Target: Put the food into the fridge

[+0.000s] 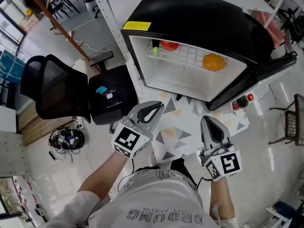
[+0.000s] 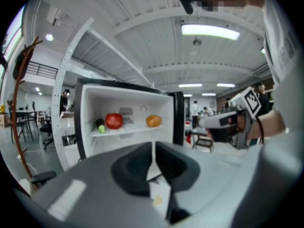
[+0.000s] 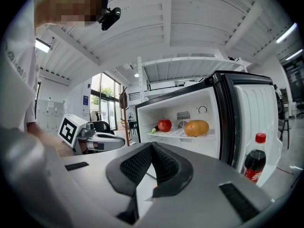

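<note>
A small black fridge (image 1: 199, 18) stands with its door (image 1: 259, 75) swung wide to the right. On its white wire shelf lie a red apple (image 1: 169, 45), an orange (image 1: 213, 61) and a small green item (image 1: 155, 50). Both grippers hover in front of the fridge, over the patterned mat, and point at it. My left gripper (image 1: 158, 106) is shut with nothing between its jaws; its view shows the apple (image 2: 114, 120) and orange (image 2: 153, 120). My right gripper (image 1: 208, 119) is also shut and empty; its view shows the apple (image 3: 164, 125) and orange (image 3: 196, 128).
A cola bottle (image 3: 255, 164) stands in the door rack. A black office chair (image 1: 52, 87) and a black stool (image 1: 110, 96) sit left of the fridge, a white perforated post (image 1: 111, 23) behind them. A tangle of cables (image 1: 66, 139) lies on the floor at the left.
</note>
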The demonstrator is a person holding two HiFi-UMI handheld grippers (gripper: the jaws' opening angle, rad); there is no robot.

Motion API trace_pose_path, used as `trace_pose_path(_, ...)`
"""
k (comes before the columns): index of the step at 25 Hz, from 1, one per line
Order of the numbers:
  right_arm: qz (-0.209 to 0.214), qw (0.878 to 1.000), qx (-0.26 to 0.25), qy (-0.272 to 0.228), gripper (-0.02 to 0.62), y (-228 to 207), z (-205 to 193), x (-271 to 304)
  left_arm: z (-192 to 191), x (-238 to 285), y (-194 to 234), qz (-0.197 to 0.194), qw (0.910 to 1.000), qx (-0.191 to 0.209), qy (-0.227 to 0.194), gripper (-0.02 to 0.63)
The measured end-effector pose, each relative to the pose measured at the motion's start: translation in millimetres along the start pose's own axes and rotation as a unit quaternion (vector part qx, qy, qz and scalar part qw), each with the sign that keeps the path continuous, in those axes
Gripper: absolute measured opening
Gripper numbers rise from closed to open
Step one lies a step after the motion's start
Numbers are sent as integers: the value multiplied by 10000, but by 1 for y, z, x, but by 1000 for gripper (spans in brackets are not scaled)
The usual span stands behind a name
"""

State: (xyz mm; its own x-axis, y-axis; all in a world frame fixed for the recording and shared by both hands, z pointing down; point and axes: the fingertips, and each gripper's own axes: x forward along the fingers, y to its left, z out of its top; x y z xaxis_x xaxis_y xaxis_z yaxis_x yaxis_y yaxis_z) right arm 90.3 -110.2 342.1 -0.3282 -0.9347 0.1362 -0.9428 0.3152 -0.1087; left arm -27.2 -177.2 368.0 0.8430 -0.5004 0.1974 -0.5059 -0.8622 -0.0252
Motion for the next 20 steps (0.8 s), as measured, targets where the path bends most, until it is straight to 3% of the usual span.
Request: trace_pose_path(20, -99, 9999, -112, 28, 2, -6, 0, 12, 12, -4, -4, -114, 9996, -79, -236, 6)
